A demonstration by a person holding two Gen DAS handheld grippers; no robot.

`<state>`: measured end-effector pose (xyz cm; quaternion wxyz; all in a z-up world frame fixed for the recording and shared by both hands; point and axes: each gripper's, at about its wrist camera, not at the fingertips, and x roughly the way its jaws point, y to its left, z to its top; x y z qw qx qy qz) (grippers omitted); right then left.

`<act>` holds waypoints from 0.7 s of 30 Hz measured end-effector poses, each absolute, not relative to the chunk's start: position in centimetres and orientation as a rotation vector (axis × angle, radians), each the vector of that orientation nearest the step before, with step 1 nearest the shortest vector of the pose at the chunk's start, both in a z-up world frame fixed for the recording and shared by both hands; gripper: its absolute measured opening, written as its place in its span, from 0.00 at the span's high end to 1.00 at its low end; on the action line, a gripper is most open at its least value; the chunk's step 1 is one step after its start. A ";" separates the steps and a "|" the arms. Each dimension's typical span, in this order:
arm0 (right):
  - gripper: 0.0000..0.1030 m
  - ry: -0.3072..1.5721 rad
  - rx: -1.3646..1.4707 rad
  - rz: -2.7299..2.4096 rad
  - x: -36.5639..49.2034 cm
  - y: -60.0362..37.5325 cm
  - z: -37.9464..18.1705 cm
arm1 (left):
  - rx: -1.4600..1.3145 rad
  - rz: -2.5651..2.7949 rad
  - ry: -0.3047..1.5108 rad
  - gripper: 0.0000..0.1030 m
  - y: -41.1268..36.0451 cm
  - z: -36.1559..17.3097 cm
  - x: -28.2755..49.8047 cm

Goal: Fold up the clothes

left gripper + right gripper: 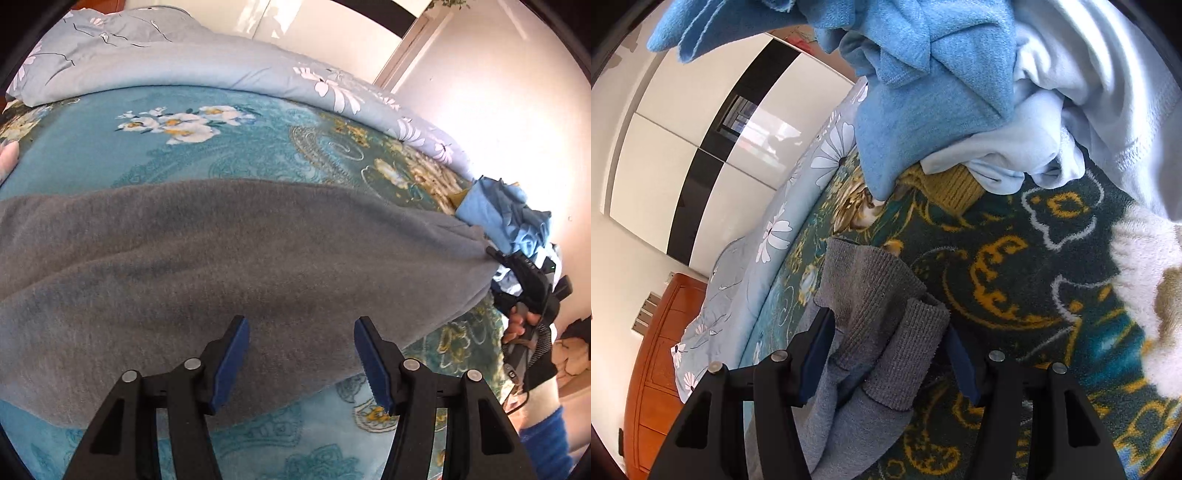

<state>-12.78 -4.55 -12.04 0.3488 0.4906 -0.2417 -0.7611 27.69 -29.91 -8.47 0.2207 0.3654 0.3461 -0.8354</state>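
Observation:
A grey fleece garment (221, 266) lies spread across the flowered blanket (229, 147). My left gripper (300, 321) hovers open over its near edge, and nothing is pinched between the blue pads (231, 362). At the garment's right end a hand holds my right gripper (493, 254). In the right wrist view two ribbed grey cuffs (886, 325) lie bunched between the jaws of my right gripper (889, 323). The cloth rests against the left pad (816, 354), while a dark gap shows beside the right one, so the jaws stand open around the cuffs.
A heap of blue and pale blue clothes (942, 85) with a mustard knit (955, 188) lies just beyond the cuffs. A pale floral quilt (166, 62) is rolled along the far side of the bed. White wardrobe doors (701, 129) and a wooden cabinet (661, 362) stand behind.

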 end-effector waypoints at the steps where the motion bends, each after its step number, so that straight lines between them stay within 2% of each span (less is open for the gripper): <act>1: 0.51 -0.615 1.268 -1.983 -12.7 -4.8 -11.9 | 0.987 -2.313 0.979 0.39 -29.9 -8.3 28.1; 3: 0.77 -0.581 1.262 -2.011 -12.4 -5.1 -11.3 | 0.947 -2.304 1.038 0.39 -30.4 -8.1 29.1; 4: 0.85 -0.564 1.257 -2.023 -12.2 -5.3 -10.8 | 0.930 -2.299 1.062 0.39 -30.6 -8.0 29.8; 12: 0.86 -0.331 0.978 -2.075 -6.7 -8.7 -0.6 | 0.729 -2.240 1.141 0.38 -34.5 -5.7 37.1; 16: 0.86 -0.104 0.832 -2.032 -0.7 -13.4 4.6 | 0.589 -2.192 1.186 0.35 -36.9 -4.6 41.6; 21: 0.86 0.238 0.674 -1.975 8.5 -20.0 7.0 | 0.454 -2.116 1.259 0.33 -38.6 -4.8 46.9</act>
